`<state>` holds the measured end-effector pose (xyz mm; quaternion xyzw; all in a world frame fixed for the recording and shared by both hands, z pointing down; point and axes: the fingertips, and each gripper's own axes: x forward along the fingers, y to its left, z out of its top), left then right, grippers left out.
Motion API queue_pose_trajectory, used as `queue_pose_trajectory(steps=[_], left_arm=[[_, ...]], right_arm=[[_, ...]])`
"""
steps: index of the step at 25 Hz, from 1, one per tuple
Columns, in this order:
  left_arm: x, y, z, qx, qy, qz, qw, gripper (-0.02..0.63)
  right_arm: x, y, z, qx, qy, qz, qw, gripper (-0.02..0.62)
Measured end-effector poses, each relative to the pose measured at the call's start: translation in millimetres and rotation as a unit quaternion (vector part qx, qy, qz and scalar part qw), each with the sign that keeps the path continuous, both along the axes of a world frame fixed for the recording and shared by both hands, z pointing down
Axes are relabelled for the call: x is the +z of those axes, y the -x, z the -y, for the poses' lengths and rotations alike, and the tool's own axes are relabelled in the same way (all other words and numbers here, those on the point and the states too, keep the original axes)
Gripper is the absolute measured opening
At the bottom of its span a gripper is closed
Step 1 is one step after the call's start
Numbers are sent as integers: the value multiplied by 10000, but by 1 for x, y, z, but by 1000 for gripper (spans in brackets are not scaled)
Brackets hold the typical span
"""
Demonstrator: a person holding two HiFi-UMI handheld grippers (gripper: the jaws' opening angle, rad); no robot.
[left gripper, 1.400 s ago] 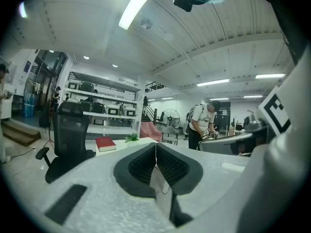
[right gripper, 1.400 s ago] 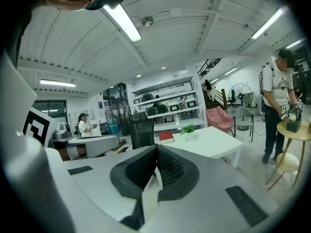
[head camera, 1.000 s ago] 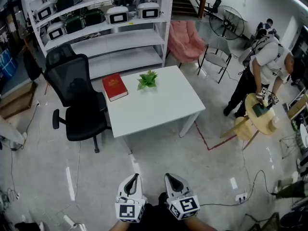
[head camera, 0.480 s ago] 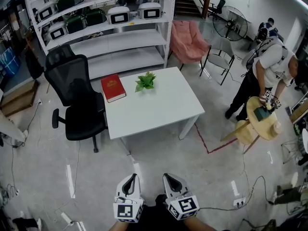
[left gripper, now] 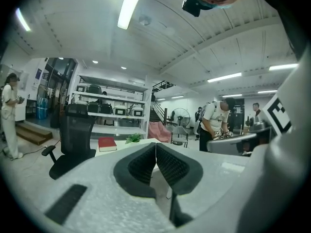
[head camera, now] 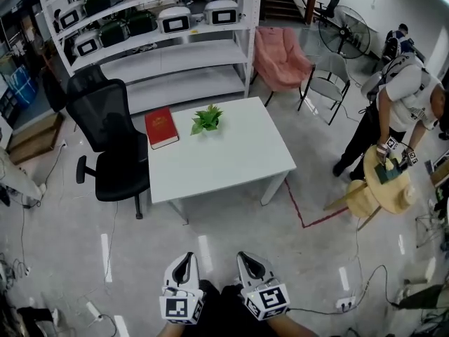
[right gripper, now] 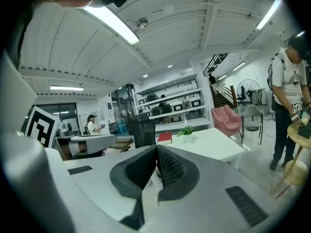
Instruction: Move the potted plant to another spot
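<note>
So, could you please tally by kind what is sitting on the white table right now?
Potted plant: 1
Red book: 1
Total: 2

No readable text, label or number anywhere, even on the red book [head camera: 161, 127].
</note>
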<state>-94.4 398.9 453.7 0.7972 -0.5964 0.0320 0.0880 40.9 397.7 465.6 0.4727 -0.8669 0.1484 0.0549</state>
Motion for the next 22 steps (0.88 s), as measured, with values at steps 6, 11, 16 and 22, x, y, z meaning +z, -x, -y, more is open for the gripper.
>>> queue_pose_trajectory(steps=[6,11,16,22], left_arm=[[4,-18,10,-112,122,40,9999,17],[10,-29,31,-130,128,26,9998,17],[22,-35,64,-58,140,38,9999,17],[25,-43,122,-9,142,-28,9999,17]], right_arm=[[3,-29,17,11,74,69,9999,12],[8,-41,39,25,73,80,9999,12],[19,-45,72,56,122,29,9999,12],[21,-50,126,94,135,-23,9999,12]])
